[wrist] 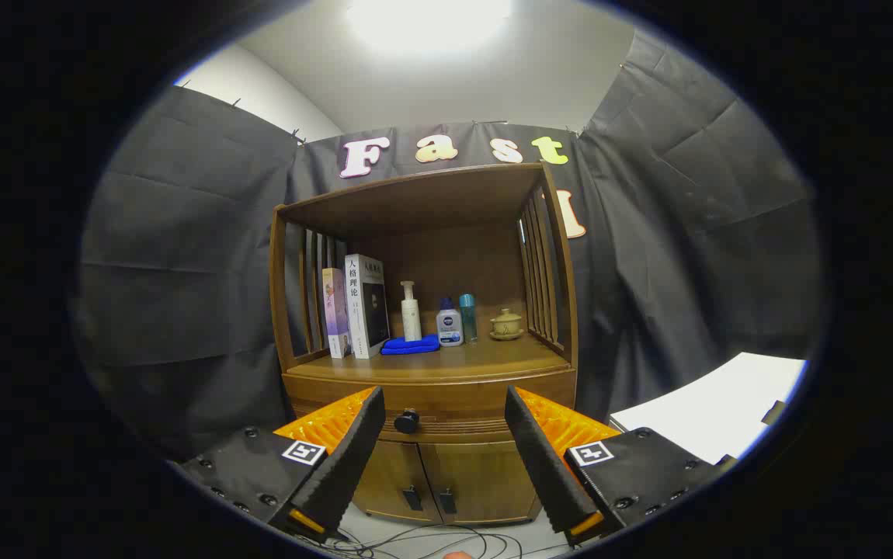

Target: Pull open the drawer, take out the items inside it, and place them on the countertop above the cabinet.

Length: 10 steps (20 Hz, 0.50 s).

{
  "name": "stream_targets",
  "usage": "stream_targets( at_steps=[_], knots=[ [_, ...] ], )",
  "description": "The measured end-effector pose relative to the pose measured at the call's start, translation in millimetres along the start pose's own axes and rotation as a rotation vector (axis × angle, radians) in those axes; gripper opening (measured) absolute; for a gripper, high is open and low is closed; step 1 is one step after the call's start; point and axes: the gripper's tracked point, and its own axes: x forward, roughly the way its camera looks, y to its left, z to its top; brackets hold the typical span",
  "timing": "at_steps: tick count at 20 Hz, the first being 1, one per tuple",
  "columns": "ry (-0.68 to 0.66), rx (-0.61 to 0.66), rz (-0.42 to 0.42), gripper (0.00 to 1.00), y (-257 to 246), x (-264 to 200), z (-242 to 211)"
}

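A brown wooden cabinet stands ahead against the booth's wall. Its drawer is closed, with a dark round knob on the front. My gripper is open, some way short of the cabinet, and nothing lies between its fingers. The knob shows in the gap between the fingers, nearer the left one. The countertop above the drawer carries two upright books, a blue cloth, a white pump bottle, a small white bottle, a teal bottle and a small lidded cup.
Slatted side rails and a top board enclose the countertop. Two lower doors with dark handles sit under the drawer. Cables trail on the floor in front. A white surface lies to the right.
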Motion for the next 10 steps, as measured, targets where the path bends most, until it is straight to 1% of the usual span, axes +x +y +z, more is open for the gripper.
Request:
stream_targets(
  at_steps=[10],
  knots=[
    [-0.003, 0.008, 0.003, 0.98, 0.1, -1.0, 1.5]
  ],
)
